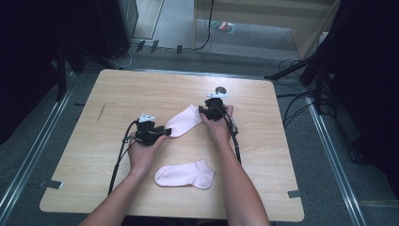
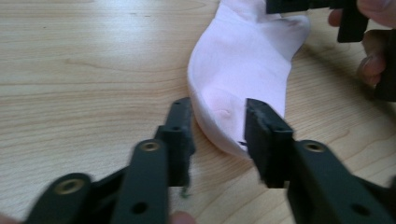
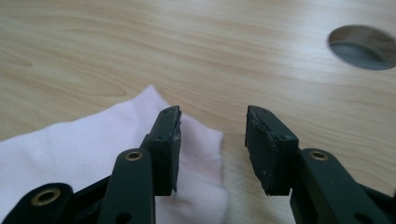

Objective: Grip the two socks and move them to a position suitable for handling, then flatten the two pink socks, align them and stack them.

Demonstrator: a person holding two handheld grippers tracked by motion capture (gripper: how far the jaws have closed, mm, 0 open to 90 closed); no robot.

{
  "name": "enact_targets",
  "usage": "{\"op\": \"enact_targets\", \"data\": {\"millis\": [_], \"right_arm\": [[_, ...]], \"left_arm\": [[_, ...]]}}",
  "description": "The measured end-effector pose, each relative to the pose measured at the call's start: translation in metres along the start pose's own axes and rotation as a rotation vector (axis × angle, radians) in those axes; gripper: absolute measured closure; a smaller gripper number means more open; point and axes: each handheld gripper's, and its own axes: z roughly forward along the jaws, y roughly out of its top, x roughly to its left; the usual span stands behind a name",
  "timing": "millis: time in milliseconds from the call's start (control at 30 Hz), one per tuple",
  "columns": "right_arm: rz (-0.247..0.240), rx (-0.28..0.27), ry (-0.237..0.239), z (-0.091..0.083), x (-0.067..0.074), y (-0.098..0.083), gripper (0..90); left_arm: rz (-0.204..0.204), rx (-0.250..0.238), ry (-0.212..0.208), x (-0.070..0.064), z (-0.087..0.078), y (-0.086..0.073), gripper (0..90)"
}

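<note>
A pale pink sock (image 1: 184,121) lies flat on the wooden table (image 1: 117,94), slanting between my two grippers. My left gripper (image 1: 167,131) stands at its lower left end. In the left gripper view the jaws (image 2: 217,107) are apart on either side of the sock's rounded end (image 2: 243,60), and the pads do not press on it. My right gripper (image 1: 203,112) is at the sock's upper right end. Its jaws (image 3: 212,114) are open above the sock's edge (image 3: 93,154), with bare wood between them. A second pink sock (image 1: 185,175) lies near the front edge.
A round cable hole (image 1: 220,89) (image 3: 362,46) sits in the table just beyond the right gripper. Cables trail from both grippers toward the front edge. The other gripper and a hand (image 2: 369,42) show at the top right of the left gripper view.
</note>
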Motion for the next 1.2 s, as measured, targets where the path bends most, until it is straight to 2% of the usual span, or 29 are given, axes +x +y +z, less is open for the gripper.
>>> {"op": "enact_targets", "data": {"millis": [33, 67, 133, 200, 300, 333, 367, 400, 433, 467, 500, 533, 567, 633, 733, 767, 800, 900, 933, 1000, 1033, 1067, 1133, 1200], "right_arm": [[-0.02, 0.023, 0.023, 0.004, 0.005, -0.002, 54.7], [-0.02, 0.023, 0.023, 0.004, 0.005, -0.002, 54.7], [-0.066, 0.022, 0.011, 0.006, 0.01, -0.004, 55.3], [-0.072, 0.028, 0.005, 0.005, 0.013, -0.003, 62.6], [-0.064, 0.058, -0.002, 0.0, 0.016, -0.003, 82.4], [-0.074, 0.071, -0.011, -0.002, 0.017, -0.002, 83.9], [-0.067, 0.082, 0.005, -0.009, 0.017, -0.001, 84.6], [-0.067, 0.082, 0.005, -0.009, 0.017, -0.001, 84.6], [-0.05, 0.081, 0.016, -0.018, 0.017, -0.001, 85.0], [-0.05, 0.081, 0.016, -0.018, 0.017, -0.001, 85.0], [-0.03, 0.078, 0.03, -0.024, 0.016, -0.001, 85.1], [0.008, 0.068, 0.048, -0.034, 0.014, -0.002, 85.2], [0.008, 0.068, 0.048, -0.034, 0.014, -0.002, 85.2], [0.034, 0.05, 0.065, -0.047, 0.014, -0.005, 85.2], [0.05, 0.041, 0.085, -0.066, 0.014, -0.012, 85.4], [0.087, 0.026, 0.107, -0.079, 0.012, -0.018, 85.9], [0.087, 0.026, 0.107, -0.079, 0.012, -0.018, 85.9], [0.099, -0.007, 0.099, -0.102, 0.008, -0.027, 86.8], [0.098, -0.009, 0.099, -0.11, 0.007, -0.03, 86.9], [0.116, -0.022, 0.111, -0.125, 0.005, -0.036, 87.1], [0.123, -0.018, 0.12, -0.13, 0.006, -0.039, 87.1], [0.134, -0.022, 0.125, -0.137, 0.008, -0.042, 87.0], [0.136, -0.02, 0.147, -0.148, 0.016, -0.047, 86.9], [0.131, -0.01, 0.182, -0.165, 0.029, -0.057, 86.7]], "left_arm": [[0.007, 0.005, 0.006, -0.001, 0.001, 0.0, 72.5], [0.012, 0.014, 0.011, -0.001, 0.002, 0.0, 72.5], [0.015, 0.018, 0.016, -0.001, 0.003, -0.001, 80.6], [0.024, 0.029, 0.013, 0.0, 0.002, 0.0, 89.5], [0.038, 0.04, -0.01, 0.001, -0.002, 0.002, 90.0], [0.043, 0.038, -0.016, 0.001, -0.004, 0.003, 90.0], [0.048, 0.041, -0.022, 0.002, -0.007, 0.004, 90.0], [0.05, 0.042, -0.026, 0.003, -0.009, 0.004, 90.0], [0.051, 0.045, -0.036, 0.006, -0.014, 0.005, 90.0], [0.051, 0.045, -0.036, 0.006, -0.014, 0.005, 90.0], [0.051, 0.041, -0.046, 0.007, -0.017, 0.005, 90.0], [0.057, 0.027, -0.064, 0.007, -0.021, 0.006, 90.0], [0.068, 0.014, -0.08, 0.007, -0.026, 0.006, 90.0], [0.077, -0.012, -0.094, 0.007, -0.035, 0.007, 90.0], [0.099, -0.03, -0.096, 0.008, -0.047, 0.006, 90.0], [0.107, -0.029, -0.099, 0.009, -0.05, 0.006, 90.0], [0.109, -0.03, -0.1, 0.01, -0.054, 0.005, 90.0], [0.135, -0.028, -0.095, 0.015, -0.065, 0.002, 90.0], [0.133, -0.029, -0.097, 0.017, -0.068, 0.0, 90.0], [0.117, -0.04, -0.124, 0.02, -0.074, -0.003, 90.0], [0.111, -0.044, -0.154, 0.019, -0.077, -0.005, 90.0], [0.126, -0.043, -0.184, 0.016, -0.08, -0.007, 90.0], [0.164, -0.037, -0.217, 0.005, -0.088, -0.012, 90.0], [0.172, -0.029, -0.262, -0.005, -0.096, -0.018, 90.0]]}}
